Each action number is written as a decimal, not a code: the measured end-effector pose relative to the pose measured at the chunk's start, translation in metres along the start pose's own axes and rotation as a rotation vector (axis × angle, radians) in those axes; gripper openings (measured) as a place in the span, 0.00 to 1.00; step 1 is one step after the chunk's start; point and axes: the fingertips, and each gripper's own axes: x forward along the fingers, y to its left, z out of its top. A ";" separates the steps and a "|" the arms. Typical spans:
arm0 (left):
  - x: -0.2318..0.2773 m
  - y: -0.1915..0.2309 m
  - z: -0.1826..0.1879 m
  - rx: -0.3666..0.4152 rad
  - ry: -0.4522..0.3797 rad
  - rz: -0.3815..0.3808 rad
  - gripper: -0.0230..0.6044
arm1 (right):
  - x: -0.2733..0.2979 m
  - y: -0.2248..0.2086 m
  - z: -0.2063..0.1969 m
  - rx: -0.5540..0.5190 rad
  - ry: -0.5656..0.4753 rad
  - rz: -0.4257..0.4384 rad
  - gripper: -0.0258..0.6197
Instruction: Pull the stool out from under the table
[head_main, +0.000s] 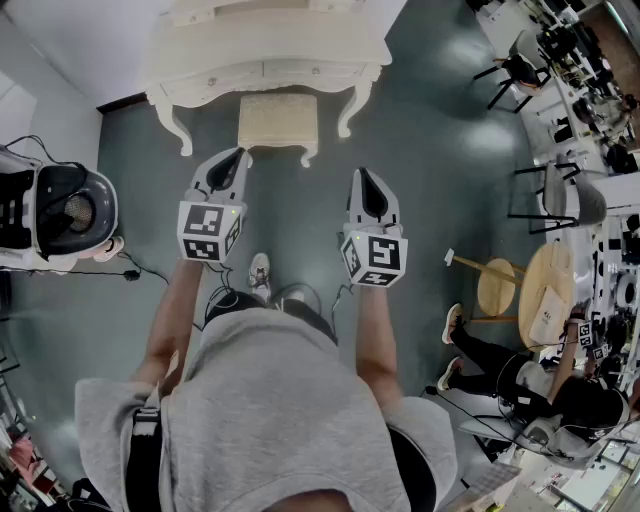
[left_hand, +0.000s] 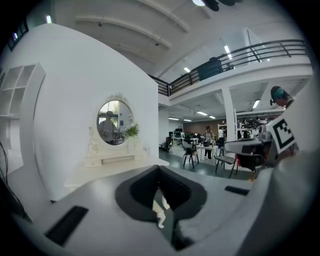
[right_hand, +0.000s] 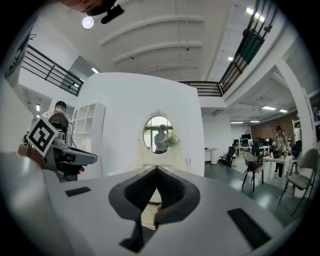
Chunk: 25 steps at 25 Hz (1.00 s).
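The stool (head_main: 278, 120), with a beige cushion and white curved legs, stands half tucked under the front of the cream dressing table (head_main: 265, 60). My left gripper (head_main: 239, 154) hovers just short of the stool's front left corner, shut and holding nothing. My right gripper (head_main: 361, 176) hangs further back, to the right of the stool, also shut and empty. In the left gripper view, the left gripper (left_hand: 159, 196) points at the table's oval mirror (left_hand: 114, 122). In the right gripper view, the right gripper (right_hand: 156, 199) faces the oval mirror (right_hand: 158, 133), and a strip of the cushion (right_hand: 148, 216) shows below its jaws.
A white wheeled machine (head_main: 60, 210) stands at the left by the wall, with cables (head_main: 130, 270) on the floor. At the right are a round wooden table (head_main: 548, 290), a small wooden stool (head_main: 497, 287), a seated person (head_main: 500, 365) and dark chairs (head_main: 520, 70).
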 end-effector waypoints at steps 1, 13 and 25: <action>0.002 0.002 0.001 -0.001 0.002 -0.002 0.04 | 0.003 0.000 0.002 0.006 -0.002 -0.001 0.06; 0.035 0.025 0.004 -0.017 0.003 -0.043 0.04 | 0.044 0.002 0.002 0.013 0.032 -0.004 0.06; 0.078 0.054 0.005 -0.005 0.006 -0.111 0.04 | 0.081 0.000 0.000 0.015 0.021 -0.080 0.06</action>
